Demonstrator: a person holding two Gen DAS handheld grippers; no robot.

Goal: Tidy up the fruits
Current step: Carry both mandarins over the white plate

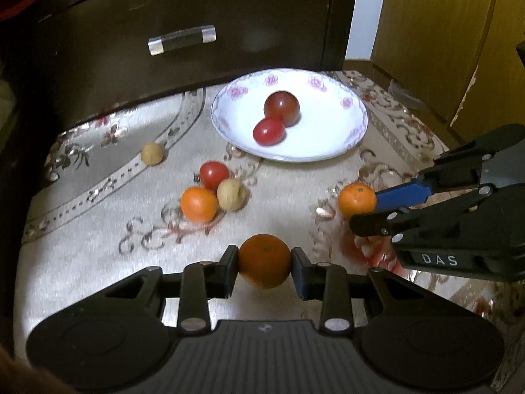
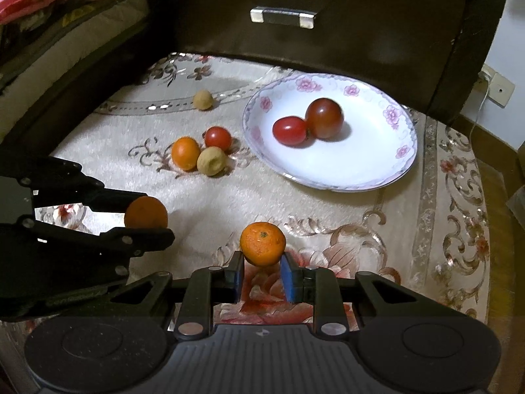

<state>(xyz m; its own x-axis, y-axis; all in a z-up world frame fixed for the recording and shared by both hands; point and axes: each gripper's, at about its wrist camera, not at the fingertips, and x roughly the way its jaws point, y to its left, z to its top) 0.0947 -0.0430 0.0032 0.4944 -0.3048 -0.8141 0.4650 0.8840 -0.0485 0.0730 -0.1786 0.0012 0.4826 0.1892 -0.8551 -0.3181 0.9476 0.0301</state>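
The left tool (image 1: 264, 262) is closed most of the way onto an orange (image 1: 264, 260): both pads press on the fruit's sides, and the fruit sits between the fingertips, clear of the patterned cloth (image 1: 82, 246) beneath it. In the right wrist view the same tool (image 2: 146, 218) comes in from the left edge with that orange (image 2: 146, 216) clamped between its black fingers.

The right tool (image 2: 262, 271) stands nearly shut. A second orange (image 2: 262, 243) sits at its fingertips, stem dimple up, with the black pad on one side and the blue pad on the other against its lower flanks; the hold looks shallow, taken at the very tips. From the left wrist view the right tool (image 1: 374, 208) reaches in from the right edge, its blue finger touching this orange (image 1: 357, 202), which lies close to the cloth.

A white plate (image 1: 328, 144) with pink flowers on its rim lies farther back, near a dark drawer front (image 1: 164, 16) with a clear handle. In the plate lie two red tomatoes, a larger dark one (image 1: 282, 107) and a smaller bright one (image 1: 269, 131), touching each other.

On the cloth to the left of the plate sits a small cluster: a cherry tomato (image 1: 214, 174), a third orange (image 1: 199, 204) and a pale brown round fruit (image 1: 231, 194), all touching. Another pale round fruit (image 1: 152, 153) lies alone, farther left and nearer the drawer.
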